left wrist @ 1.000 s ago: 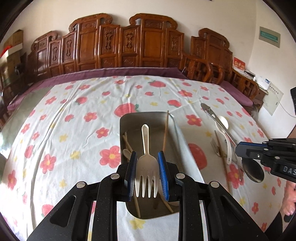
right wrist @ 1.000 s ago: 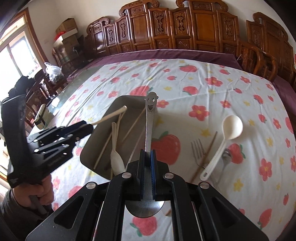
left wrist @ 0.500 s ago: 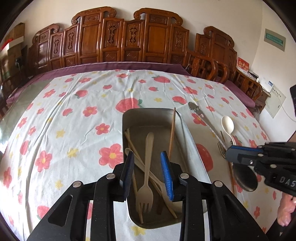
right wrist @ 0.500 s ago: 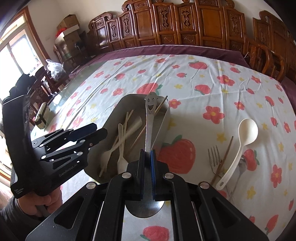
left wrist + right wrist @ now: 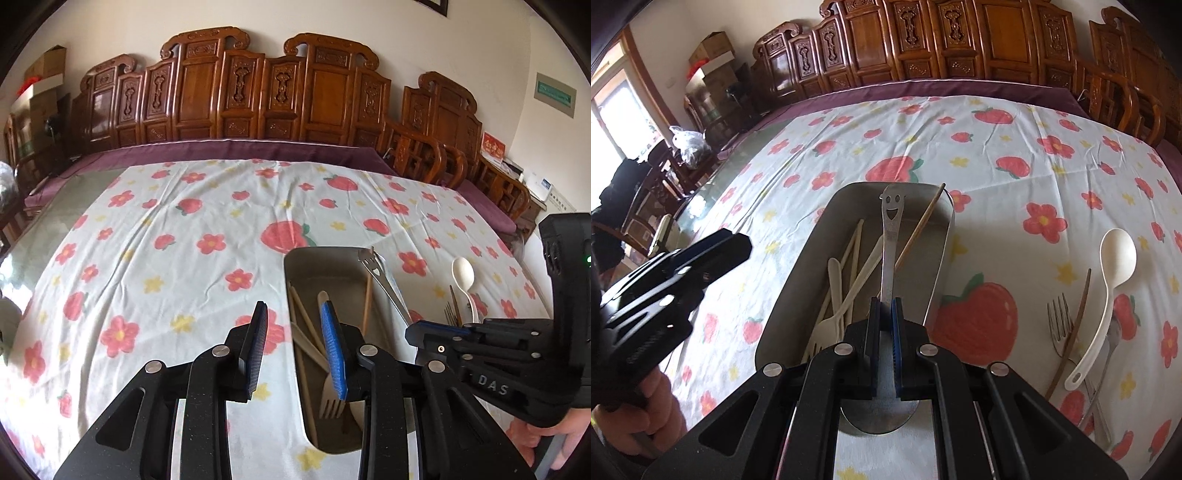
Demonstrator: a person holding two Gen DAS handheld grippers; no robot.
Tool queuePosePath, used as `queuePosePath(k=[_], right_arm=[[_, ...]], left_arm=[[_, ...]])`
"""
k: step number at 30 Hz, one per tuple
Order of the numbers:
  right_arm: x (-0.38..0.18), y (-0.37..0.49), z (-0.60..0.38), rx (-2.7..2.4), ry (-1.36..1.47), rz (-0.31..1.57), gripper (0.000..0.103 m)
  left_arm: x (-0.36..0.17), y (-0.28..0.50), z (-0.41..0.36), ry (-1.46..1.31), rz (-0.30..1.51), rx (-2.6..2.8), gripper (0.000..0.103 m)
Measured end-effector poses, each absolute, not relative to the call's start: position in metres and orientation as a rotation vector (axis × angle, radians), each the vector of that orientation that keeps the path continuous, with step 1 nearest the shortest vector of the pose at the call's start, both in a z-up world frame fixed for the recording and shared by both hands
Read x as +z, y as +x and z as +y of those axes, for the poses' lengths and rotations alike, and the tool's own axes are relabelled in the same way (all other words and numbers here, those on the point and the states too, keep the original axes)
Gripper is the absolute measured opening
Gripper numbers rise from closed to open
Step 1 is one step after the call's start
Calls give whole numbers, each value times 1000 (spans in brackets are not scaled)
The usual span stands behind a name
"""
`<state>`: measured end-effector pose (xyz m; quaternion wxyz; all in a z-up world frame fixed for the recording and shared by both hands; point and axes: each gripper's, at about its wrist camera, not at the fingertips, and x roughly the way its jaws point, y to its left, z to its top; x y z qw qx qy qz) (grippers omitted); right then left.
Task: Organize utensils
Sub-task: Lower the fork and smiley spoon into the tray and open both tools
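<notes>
A metal tray (image 5: 942,236) lies on the flowered cloth and holds a cream fork (image 5: 331,400), cream chopsticks (image 5: 854,245) and a brown chopstick (image 5: 919,229). My right gripper (image 5: 885,302) is shut on a steel spoon (image 5: 891,225) with a smiling face cut into its handle. The spoon hangs over the tray's right half, handle pointing away. My left gripper (image 5: 293,310) stands open over the tray's left rim (image 5: 291,280) with nothing between its fingers. From the left wrist view the right gripper (image 5: 424,328) and spoon handle (image 5: 384,284) show at the right.
On the cloth right of the tray lie a white spoon (image 5: 1115,258), a steel fork (image 5: 1058,325), a brown chopstick (image 5: 1078,310) and another steel utensil (image 5: 1110,347) partly under the spoon. Carved wooden chairs (image 5: 258,92) line the table's far side. A hand (image 5: 646,413) holds the left gripper.
The left gripper let go of the cream fork, which now lies in the tray, and drew left with jaws open. The right gripper carried the steel spoon over the tray and lower.
</notes>
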<state>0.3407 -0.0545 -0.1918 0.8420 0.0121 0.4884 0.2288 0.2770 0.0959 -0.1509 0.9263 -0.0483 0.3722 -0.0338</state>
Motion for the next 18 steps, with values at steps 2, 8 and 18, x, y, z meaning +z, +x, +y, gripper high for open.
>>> queuePosePath(k=[2,8,18], right_arm=[[-194,343,-53,471,32,1035,7],[-200,350,-47,437,40,1026,11],[-193,346,-54,469,57,1003,23]], left_arm=[[-151,278,98,-101,763,-66,28],[-151,278,101,-106,769,-62,28],[-152,278,101,-95,774,-65,28]])
